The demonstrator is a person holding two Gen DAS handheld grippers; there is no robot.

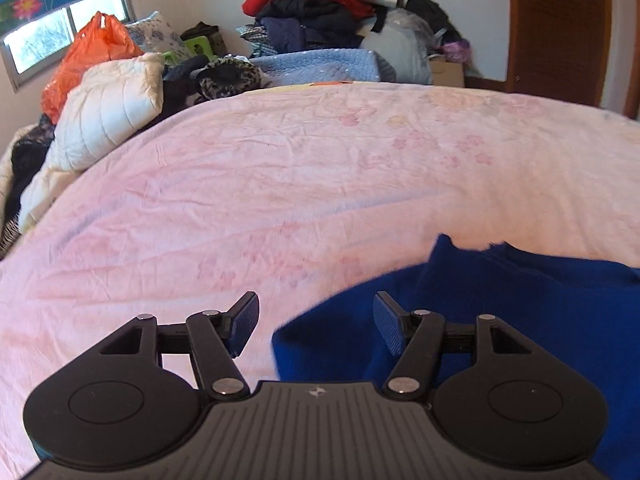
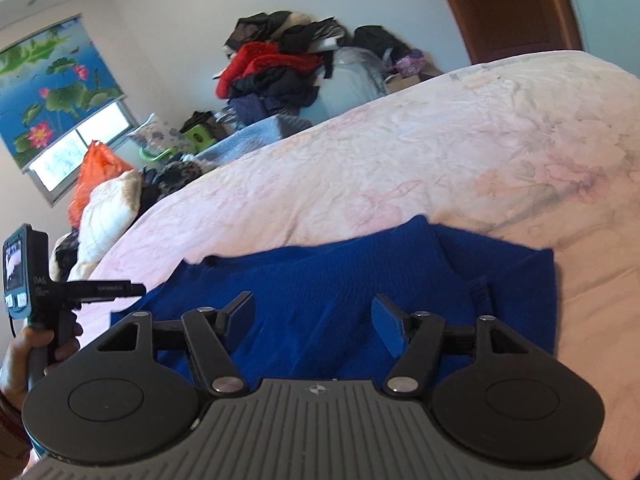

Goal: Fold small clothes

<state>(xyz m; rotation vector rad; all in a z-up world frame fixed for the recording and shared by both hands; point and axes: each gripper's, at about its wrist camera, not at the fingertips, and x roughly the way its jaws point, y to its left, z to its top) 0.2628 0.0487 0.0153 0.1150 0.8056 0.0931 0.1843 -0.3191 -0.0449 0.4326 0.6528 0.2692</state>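
We see a blue garment (image 2: 340,292) lying flat on the pink bedspread (image 1: 280,184), at the near edge of the bed. In the right wrist view it fills the centre and 6 o'clock area; in the left wrist view it sits at 4 o'clock.

Left gripper (image 1: 316,322): jaws spread wide, holding nothing. Its right-hand pad sits over the garment's left edge; its left-hand pad is over bare bedspread. We cannot tell whether either pad touches the fabric.

Right gripper (image 2: 314,322): jaws spread wide, holding nothing, positioned above the middle of the garment.

In the right wrist view, at 9 o'clock, a hand (image 2: 24,356) grips the other gripper's handle beside the garment's left edge.

At 12 o'clock a clothes pile (image 1: 320,4) stands against the far wall. At 10 o'clock lie a white pillow (image 1: 108,112) and an orange bag (image 1: 92,56), below a window (image 1: 60,36).
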